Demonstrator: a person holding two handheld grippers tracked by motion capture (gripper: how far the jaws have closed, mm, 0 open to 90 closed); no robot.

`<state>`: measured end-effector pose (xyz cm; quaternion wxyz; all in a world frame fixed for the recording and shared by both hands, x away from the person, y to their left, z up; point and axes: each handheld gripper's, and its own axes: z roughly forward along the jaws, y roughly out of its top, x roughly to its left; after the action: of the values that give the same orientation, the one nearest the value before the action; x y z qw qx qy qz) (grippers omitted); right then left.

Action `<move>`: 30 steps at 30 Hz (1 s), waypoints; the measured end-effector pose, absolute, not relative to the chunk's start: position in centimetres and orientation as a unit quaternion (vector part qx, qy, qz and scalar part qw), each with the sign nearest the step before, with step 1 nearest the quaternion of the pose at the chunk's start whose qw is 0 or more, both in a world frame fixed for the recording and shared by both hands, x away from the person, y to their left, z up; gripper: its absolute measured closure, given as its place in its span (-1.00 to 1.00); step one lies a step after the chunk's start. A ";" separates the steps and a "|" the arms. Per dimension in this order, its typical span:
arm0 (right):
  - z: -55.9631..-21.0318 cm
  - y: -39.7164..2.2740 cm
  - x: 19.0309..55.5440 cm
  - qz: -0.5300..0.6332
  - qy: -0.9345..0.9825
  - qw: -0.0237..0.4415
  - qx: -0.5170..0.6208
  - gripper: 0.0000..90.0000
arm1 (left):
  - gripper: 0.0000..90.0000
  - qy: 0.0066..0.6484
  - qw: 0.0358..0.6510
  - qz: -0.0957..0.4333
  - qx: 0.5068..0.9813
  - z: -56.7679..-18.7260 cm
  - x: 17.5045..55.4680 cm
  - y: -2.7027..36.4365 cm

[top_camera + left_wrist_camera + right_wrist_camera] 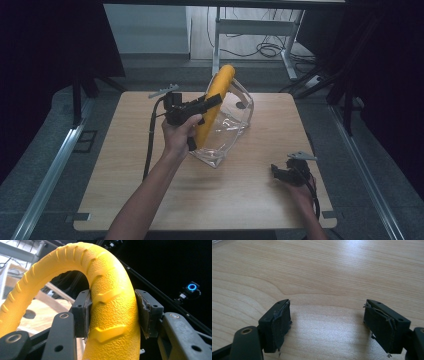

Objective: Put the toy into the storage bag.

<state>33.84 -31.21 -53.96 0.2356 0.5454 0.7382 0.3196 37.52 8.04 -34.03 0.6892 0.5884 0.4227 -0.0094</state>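
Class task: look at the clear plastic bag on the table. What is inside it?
The yellow ring stands partly inside the clear bag, its top out where the left gripper clamps it. The lower ring is too small to make out clearly.

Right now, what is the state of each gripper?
Left gripper: shut on the yellow ring.
Right gripper: open, holding nothing, over the table.

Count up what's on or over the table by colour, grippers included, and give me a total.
Yellow: 1, the ribbed ring, clamped in the left gripper.
Clear: 1, the plastic bag beside the ring.
Black: 2, the left gripper and the right gripper, whose jaws stand open over the wooden table.
Total: 4.
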 end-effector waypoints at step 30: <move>-54.0 -31.2 33.8 0.319 0.739 0.236 0.545 -0.51 | 0.08 0.463 0.657 -0.011 0.595 -37.8 39.6 7.5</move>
<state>33.82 -31.23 -53.95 0.2357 0.5445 0.7390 0.3190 39.58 7.46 -37.80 0.6572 0.5946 0.4631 -0.0115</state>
